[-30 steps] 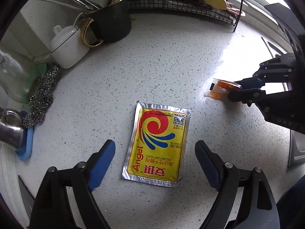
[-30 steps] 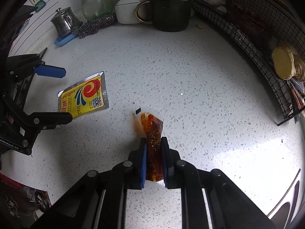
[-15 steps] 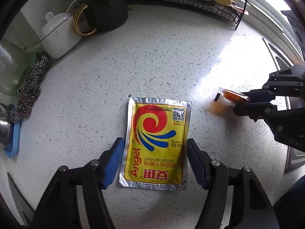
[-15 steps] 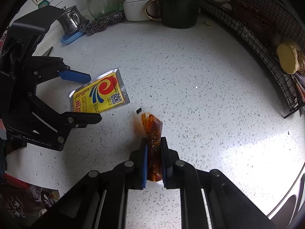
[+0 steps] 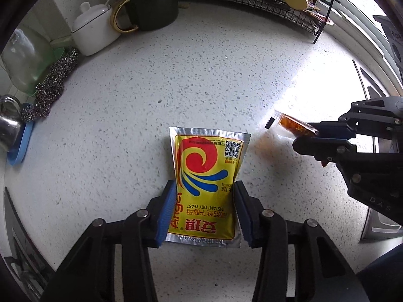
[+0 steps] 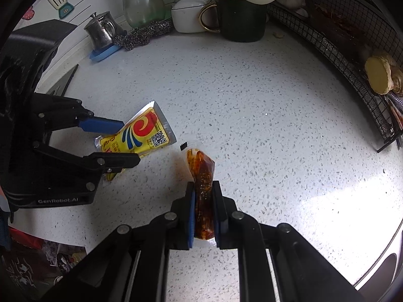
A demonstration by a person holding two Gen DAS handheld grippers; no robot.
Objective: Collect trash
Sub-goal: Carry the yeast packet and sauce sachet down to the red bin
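Two blue pads of the left gripper (image 5: pixel 204 209) flank the yeast packet (image 5: pixel 206 183) flat on the worktop (image 5: pixel 176 88), jaws just closing across its width, long axis pointing away. Right view: the right gripper (image 6: pixel 203 211) pinches the sauce sachet (image 6: pixel 201 176), beside the packet.

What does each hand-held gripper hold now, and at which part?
The right hand-held gripper clamps the chili oil sachet at its near end. The left hand-held gripper, just closing, pinches the yeast packet by its long side edges.
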